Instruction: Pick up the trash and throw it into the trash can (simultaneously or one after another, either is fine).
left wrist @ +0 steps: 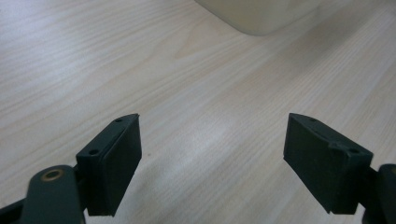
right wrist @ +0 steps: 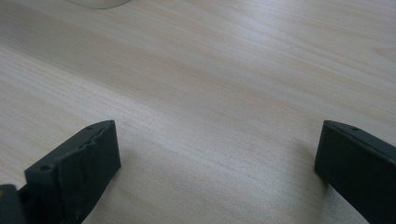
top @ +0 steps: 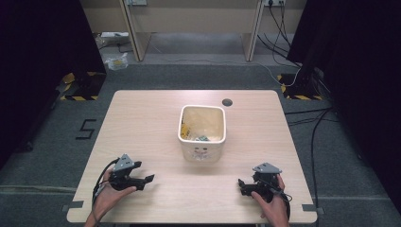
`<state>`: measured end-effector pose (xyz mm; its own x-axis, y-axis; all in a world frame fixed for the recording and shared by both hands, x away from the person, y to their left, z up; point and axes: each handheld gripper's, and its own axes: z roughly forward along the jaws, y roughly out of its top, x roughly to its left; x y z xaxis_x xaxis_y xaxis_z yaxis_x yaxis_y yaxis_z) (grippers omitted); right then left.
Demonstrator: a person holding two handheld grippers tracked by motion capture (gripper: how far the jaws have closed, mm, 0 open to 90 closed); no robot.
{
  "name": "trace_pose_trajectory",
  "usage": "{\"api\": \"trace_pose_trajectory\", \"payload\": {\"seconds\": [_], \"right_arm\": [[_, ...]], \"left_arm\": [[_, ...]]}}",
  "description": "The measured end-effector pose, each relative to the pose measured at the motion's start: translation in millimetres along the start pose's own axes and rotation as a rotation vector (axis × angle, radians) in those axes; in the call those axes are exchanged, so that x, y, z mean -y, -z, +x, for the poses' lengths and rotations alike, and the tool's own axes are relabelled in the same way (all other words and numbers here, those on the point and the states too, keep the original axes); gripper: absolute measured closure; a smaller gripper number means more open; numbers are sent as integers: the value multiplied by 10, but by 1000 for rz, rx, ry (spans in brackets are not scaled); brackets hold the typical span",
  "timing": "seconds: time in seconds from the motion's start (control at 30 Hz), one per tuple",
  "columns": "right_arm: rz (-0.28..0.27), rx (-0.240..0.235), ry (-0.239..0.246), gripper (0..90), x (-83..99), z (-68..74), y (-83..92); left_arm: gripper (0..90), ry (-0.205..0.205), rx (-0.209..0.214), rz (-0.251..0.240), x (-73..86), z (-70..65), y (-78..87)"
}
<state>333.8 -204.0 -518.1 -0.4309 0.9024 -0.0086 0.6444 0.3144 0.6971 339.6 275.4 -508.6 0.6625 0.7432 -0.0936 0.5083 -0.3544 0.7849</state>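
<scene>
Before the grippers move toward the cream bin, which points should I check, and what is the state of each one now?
1. Left gripper open, nothing between the jaws: ok.
2. Right gripper open, nothing between the jaws: ok.
3. Cream bin upright near the middle of the table: ok.
4. Bare wood between both grippers and the bin: ok.
5. Small items lie inside the bin; what they are: cannot tell.
6. Cables trail from the grippers toward the person, away from the bin: ok.
</scene>
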Motion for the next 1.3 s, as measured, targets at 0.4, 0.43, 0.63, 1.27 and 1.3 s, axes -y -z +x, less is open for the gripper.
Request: {"api": "trace_pose_trajectory", "payload": {"seconds": [0.4,0.43,0.63,1.27,1.3], "right_arm": [[-1,0,3,4,0,-2,-1],[-1,0,3,4,0,-2,-1],[0,0,0,4,0,0,0],[0,0,0,4,1,1,0],[0,0,0,4,1,1,0]], "left_arm": [[177,4,-4,25,141,-23,49],[176,5,-2,25,147,-29,54],[174,-1,-4,32,197,-71,65],[162,-43,-67,70,262,-201,62],[160,-43,-64,71,261,-200,61]]}}
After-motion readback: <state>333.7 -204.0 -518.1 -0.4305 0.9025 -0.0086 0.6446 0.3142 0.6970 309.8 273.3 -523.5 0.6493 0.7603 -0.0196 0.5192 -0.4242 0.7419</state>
